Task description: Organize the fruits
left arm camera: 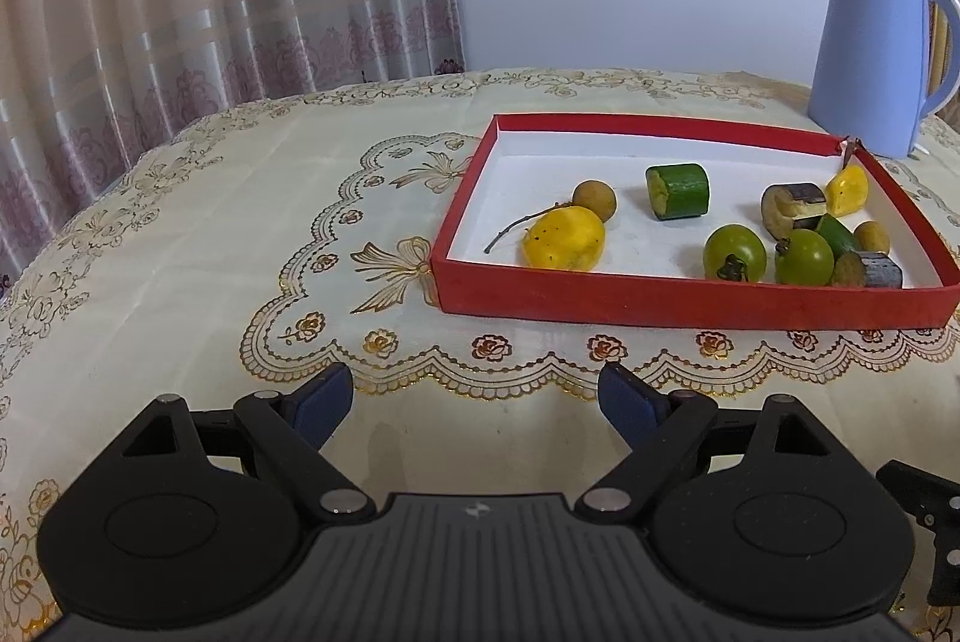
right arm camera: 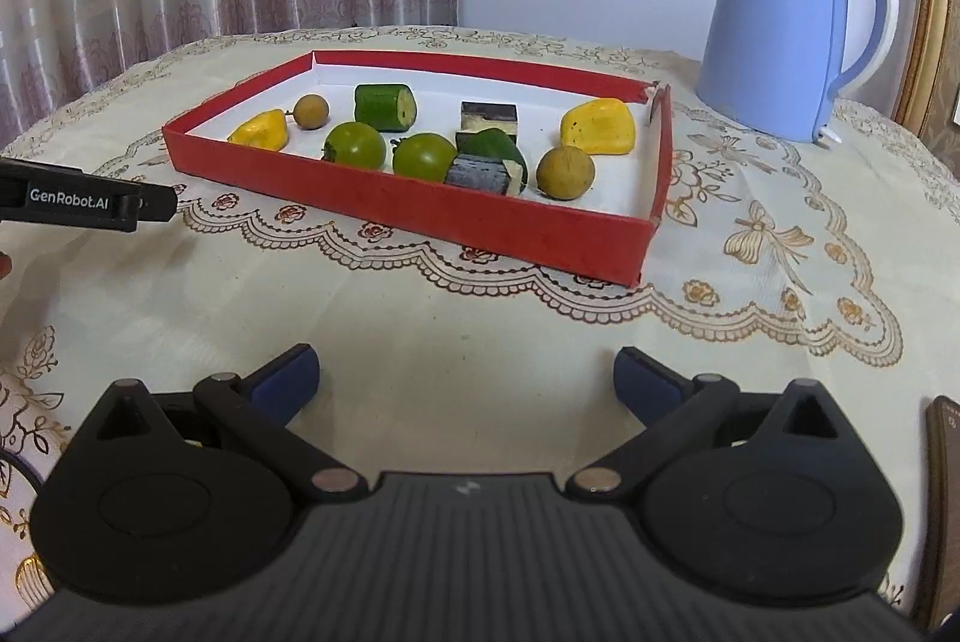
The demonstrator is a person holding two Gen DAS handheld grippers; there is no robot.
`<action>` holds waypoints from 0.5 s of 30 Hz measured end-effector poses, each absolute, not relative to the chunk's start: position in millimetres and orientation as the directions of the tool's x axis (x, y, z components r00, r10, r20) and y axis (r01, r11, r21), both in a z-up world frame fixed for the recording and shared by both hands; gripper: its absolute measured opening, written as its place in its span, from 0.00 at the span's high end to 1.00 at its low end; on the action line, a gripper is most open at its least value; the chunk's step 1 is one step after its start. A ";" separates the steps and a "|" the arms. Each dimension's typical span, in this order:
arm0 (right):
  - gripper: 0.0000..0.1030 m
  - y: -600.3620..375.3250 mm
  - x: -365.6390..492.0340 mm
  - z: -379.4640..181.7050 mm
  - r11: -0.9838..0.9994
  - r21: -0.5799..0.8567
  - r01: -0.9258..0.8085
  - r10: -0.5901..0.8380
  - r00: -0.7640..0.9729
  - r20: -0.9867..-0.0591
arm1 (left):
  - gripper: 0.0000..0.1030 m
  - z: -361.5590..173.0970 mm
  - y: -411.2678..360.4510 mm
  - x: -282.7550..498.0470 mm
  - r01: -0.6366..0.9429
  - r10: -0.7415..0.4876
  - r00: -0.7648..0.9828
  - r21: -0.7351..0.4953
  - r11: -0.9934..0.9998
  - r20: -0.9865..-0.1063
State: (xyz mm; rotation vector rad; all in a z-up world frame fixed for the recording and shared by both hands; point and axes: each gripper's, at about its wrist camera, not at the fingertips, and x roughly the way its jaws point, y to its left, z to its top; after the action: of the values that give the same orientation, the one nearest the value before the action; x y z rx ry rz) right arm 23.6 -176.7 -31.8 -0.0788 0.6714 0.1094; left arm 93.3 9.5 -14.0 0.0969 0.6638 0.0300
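Fruits [right arm camera: 355, 145] lie loose in the red tray [right arm camera: 420, 213] beside the blue kettle [right arm camera: 774, 24]. Both tongs, left [left arm camera: 474, 405] and right [right arm camera: 465, 383], gape empty before it. Round tomatoes may roll; the low rim may catch.

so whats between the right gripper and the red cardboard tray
Only bare embroidered cream tablecloth lies between the open right gripper and the red cardboard tray, seen in the right wrist view.

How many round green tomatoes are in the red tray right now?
2. Both sit side by side near the front wall of the red tray: one green tomato toward its left, the other green tomato just right of it, against the dark cut pieces. None seems hidden.
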 end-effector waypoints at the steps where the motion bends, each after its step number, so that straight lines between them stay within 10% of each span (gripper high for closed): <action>1: 0.00 -177.1 23.6 -31.7 0.991 -0.038 -0.127 0.076 0.778 -0.624 | 0.13 -14.4 9.6 94.3 0.002 0.062 0.787 0.104 0.995 -0.614; 15: 0.00 -176.9 23.7 -31.7 0.991 -0.038 -0.127 0.076 0.778 -0.624 | 0.13 -11.9 19.8 103.4 -0.034 0.090 0.778 0.101 0.994 -0.622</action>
State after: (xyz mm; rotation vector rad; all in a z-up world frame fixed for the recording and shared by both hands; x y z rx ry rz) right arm 23.7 -176.9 -31.7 -0.0791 0.6713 0.1094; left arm 103.4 19.8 -11.9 0.0858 0.6760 0.0668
